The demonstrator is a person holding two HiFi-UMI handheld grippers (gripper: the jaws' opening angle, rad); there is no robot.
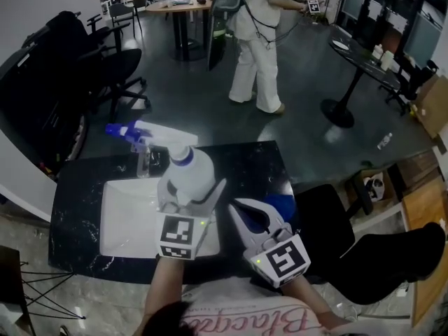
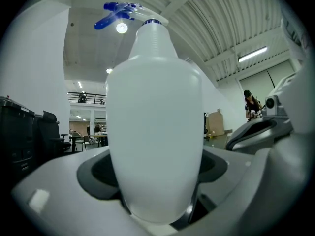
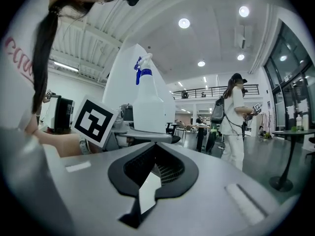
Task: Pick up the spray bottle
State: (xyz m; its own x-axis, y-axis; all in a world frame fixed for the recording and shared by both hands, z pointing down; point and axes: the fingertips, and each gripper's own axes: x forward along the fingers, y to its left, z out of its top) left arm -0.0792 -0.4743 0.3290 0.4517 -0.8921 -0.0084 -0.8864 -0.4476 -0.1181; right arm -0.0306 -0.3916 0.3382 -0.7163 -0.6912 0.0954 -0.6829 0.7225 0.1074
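My left gripper [image 1: 192, 189] is shut on the body of a white spray bottle [image 1: 189, 175], which it holds above the sink. The bottle's blue trigger head [image 1: 124, 132] points away to the left. In the left gripper view the bottle [image 2: 155, 132] stands upright and fills the space between the jaws, with the blue nozzle [image 2: 115, 14] at the top. My right gripper [image 1: 243, 206] is just right of the bottle, jaws together with nothing in them. The right gripper view shows the bottle [image 3: 147, 107] and the left gripper's marker cube [image 3: 93, 121] to its left.
A white basin [image 1: 126, 222] sits in a black counter [image 1: 80, 201], with a faucet [image 1: 143, 163] behind it. Something blue [image 1: 283, 205] lies beside the right gripper. A person in white [image 1: 255, 47] stands on the floor beyond. Office chairs [image 1: 105, 75] are at left, a round table [image 1: 357, 54] at right.
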